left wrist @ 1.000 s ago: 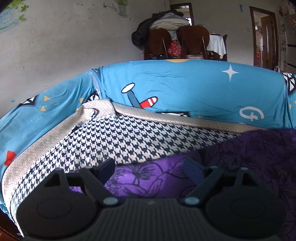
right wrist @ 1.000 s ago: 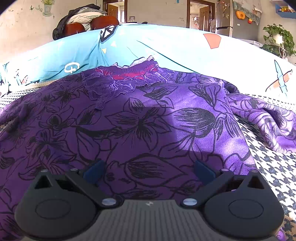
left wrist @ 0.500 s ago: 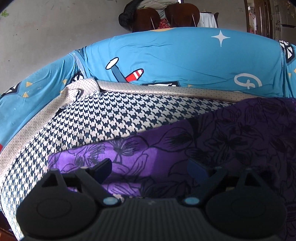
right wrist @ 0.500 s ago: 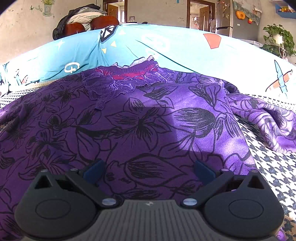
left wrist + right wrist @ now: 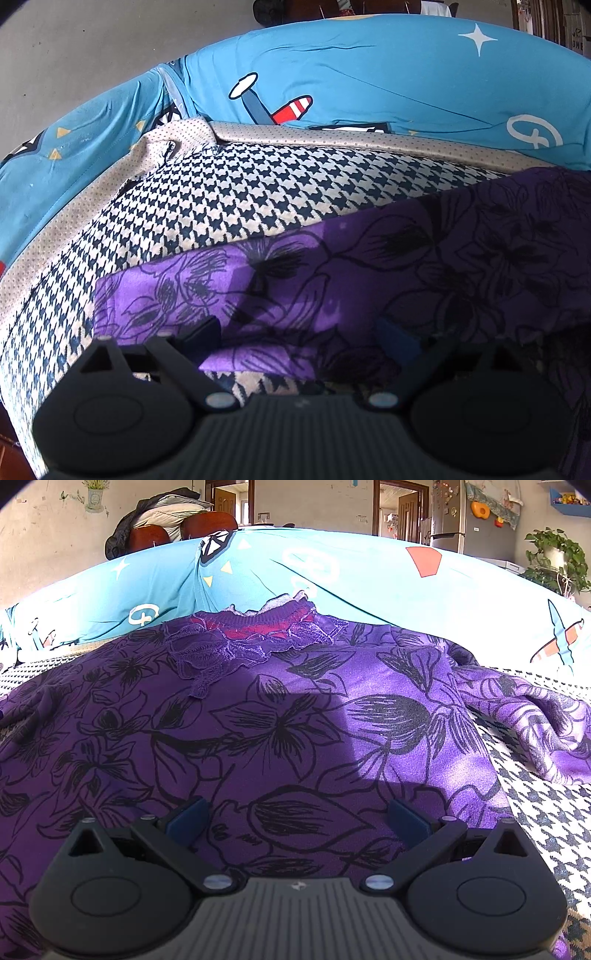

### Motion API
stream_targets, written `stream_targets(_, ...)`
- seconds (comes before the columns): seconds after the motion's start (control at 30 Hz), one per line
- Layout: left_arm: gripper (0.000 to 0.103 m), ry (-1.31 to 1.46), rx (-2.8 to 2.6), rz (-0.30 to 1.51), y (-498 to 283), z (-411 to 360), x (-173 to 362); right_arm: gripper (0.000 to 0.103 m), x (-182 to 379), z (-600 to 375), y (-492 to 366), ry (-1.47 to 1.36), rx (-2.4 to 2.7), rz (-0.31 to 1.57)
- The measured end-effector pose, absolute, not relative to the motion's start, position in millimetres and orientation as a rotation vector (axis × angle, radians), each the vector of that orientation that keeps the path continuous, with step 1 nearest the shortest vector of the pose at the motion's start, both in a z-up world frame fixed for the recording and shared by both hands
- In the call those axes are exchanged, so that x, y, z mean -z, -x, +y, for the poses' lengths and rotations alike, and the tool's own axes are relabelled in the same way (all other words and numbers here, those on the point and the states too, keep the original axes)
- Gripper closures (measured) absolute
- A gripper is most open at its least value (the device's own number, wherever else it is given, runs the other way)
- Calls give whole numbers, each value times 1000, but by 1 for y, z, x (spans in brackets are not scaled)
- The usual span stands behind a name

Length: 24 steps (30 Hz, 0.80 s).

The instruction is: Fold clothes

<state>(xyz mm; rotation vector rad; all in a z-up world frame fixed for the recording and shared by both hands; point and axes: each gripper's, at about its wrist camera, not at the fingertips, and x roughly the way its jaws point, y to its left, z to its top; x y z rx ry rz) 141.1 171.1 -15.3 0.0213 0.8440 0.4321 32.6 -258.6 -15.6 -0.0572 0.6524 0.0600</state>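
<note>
Both grippers' jaws wide: left gripper [image 5: 301,341] over purple top [image 5: 424,258] hem.

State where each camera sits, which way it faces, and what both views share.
Left wrist: sits on the left tongs, angled down at the near edge of the purple black-flowered blouse on the navy-and-white houndstooth cover; open jaws show.
Right wrist: sits on the right tongs, facing the blouse's lace collar; open jaws show.
Shared: blouse, houndstooth cover, blue cartoon-print cushion.
</note>
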Motion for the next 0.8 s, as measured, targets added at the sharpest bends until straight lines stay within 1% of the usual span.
stream_targets(0.27,0,-31,-460,854,-141,175,18,0,15,-258,-32,64,-58,652)
stream_targets(0.8,0,-31,-472,862,-139,177,20,0,16,-258,-32,62,-61,652)
